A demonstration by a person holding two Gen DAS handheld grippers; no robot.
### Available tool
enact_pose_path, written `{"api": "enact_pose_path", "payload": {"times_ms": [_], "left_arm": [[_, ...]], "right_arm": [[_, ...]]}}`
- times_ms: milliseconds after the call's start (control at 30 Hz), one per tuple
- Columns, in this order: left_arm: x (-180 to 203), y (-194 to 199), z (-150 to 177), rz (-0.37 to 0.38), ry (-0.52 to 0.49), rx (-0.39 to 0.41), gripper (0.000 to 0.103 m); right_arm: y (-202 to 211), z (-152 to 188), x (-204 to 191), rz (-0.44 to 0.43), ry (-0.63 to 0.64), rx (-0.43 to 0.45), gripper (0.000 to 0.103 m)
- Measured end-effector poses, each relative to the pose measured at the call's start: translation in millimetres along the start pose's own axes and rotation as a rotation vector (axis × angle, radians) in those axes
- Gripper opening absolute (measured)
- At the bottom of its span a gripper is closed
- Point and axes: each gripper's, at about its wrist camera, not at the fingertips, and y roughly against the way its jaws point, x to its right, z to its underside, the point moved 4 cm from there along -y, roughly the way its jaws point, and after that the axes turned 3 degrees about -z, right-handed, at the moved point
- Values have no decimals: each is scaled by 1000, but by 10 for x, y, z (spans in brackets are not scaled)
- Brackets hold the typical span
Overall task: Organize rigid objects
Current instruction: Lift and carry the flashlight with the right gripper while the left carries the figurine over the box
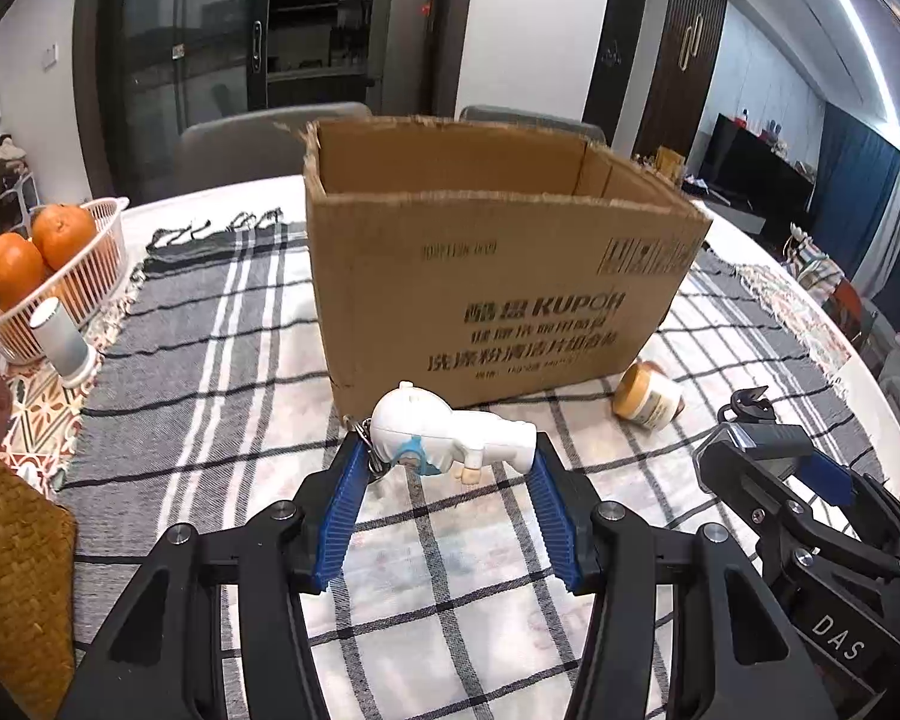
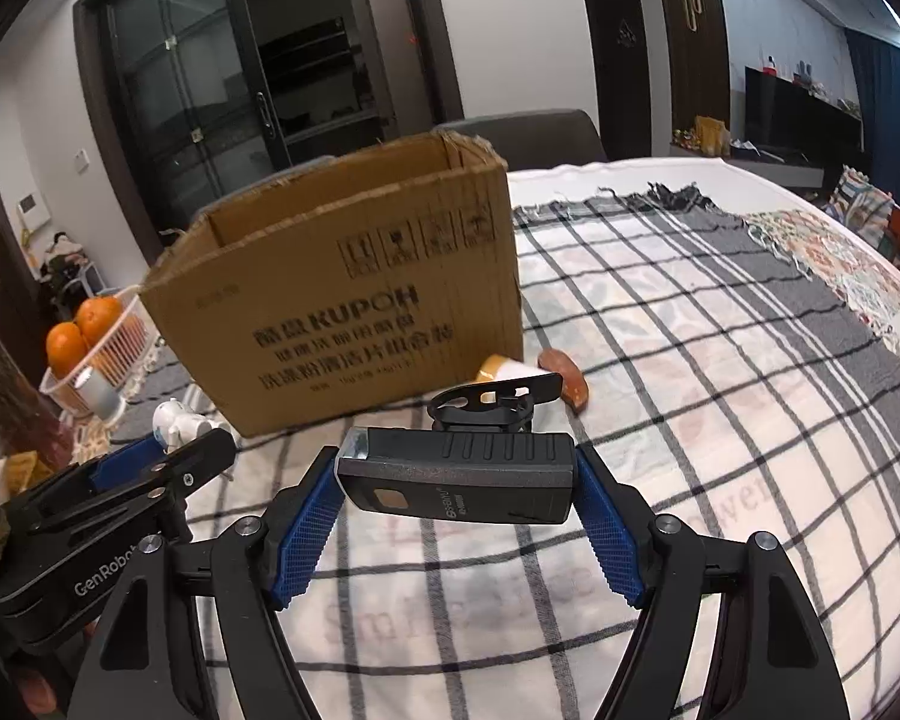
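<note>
My left gripper [image 1: 447,459] is shut on a small white figurine [image 1: 450,432] with a blue trim and a metal key ring, held sideways above the checked cloth. Between the blue pads of my right gripper [image 2: 456,474] sits a black bike light [image 2: 459,480] with a clamp mount on top, gripped by its ends. An open cardboard box [image 1: 498,276] stands just beyond both grippers, also seen as the cardboard box [image 2: 342,300] from the right. The right gripper [image 1: 774,456] shows at the lower right of the left wrist view.
A small jar [image 1: 651,399] lies on its side by the box's right corner, with a brown object [image 2: 564,378] beside it. At the left stand a white basket of oranges [image 1: 48,276] and a white cylinder [image 1: 63,342]. Chairs stand behind the table.
</note>
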Motion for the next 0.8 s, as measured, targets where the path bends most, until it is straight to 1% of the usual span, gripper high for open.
{"api": "enact_pose_path", "payload": {"times_ms": [433, 800], "left_arm": [[21, 344, -283, 3, 1, 92, 52], [45, 549, -577, -2, 2, 163, 52]], "right_arm": [[276, -282, -125, -52, 23, 87, 76], [359, -595, -131, -78, 17, 153, 76]]}}
